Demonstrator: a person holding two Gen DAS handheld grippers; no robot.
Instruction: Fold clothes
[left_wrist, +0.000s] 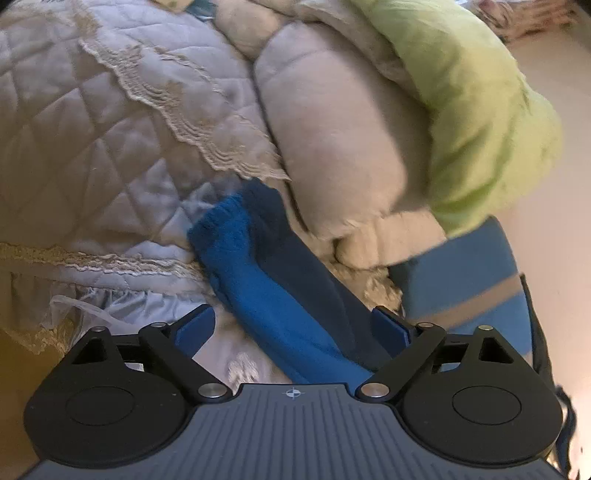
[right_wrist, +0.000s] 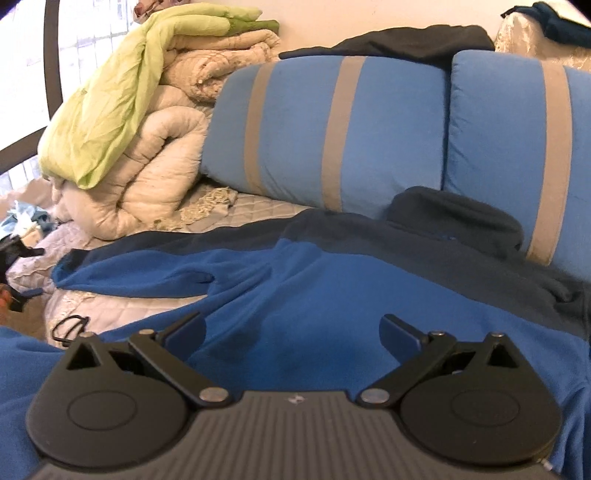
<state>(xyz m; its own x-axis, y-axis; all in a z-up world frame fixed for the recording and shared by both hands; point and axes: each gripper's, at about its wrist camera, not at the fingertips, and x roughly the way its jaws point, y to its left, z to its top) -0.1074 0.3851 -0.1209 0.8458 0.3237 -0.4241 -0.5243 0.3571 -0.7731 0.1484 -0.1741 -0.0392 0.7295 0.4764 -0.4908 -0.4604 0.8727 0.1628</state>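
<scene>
Here, in the left wrist view, the left gripper (left_wrist: 293, 326) stands spread astride the fleece's sleeve (left_wrist: 258, 266) on the bed (left_wrist: 74, 129). In the right wrist view, the right gripper (right_wrist: 291, 334) gapes over the fleece (right_wrist: 332, 288), spread flat; soft pile could slip a shallow pinch.

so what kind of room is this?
Likely a bedroom or living room at home: quilted bedspread, rolled duvet, striped blue cushions, with a blue fleece spread out for folding.
</scene>
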